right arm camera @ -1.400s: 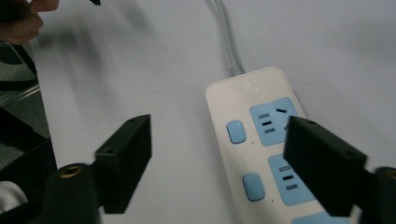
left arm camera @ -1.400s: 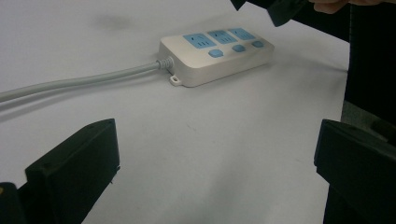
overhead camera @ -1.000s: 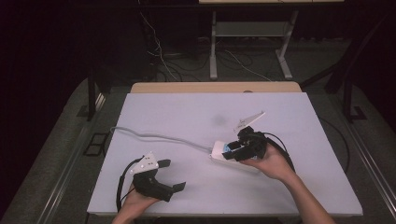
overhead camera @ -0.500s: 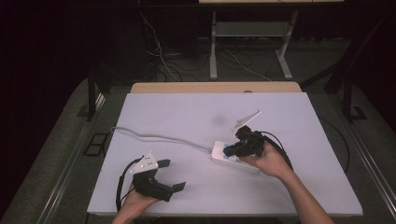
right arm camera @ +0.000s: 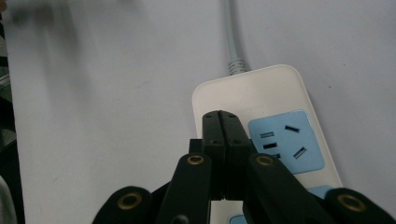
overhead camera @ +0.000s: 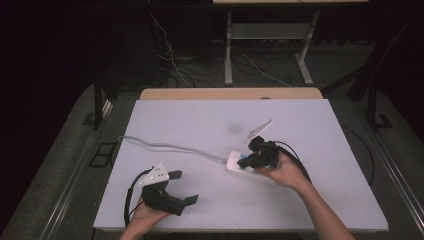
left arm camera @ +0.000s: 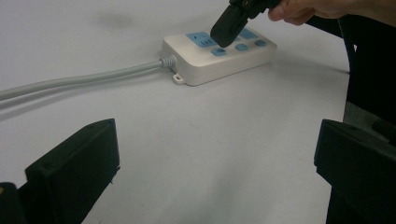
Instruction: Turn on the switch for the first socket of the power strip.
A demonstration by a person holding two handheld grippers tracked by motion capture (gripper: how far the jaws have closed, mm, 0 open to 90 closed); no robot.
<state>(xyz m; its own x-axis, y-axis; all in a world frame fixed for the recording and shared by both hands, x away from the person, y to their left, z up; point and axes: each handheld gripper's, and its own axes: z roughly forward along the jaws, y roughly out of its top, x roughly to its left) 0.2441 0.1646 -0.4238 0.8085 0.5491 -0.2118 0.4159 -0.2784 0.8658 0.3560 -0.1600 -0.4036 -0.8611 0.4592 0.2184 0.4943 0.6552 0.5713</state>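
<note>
The right tool [overhead camera: 248, 161] has slid leftward and now hangs over the power strip [overhead camera: 236, 163].

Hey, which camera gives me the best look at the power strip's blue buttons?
The left gripper view: the power strip lies whole, its blue buttons in a row beside the right gripper. The right gripper view has the strip close up, with shut jaws covering most buttons. The high view shows it small, partly under the hand.
</note>
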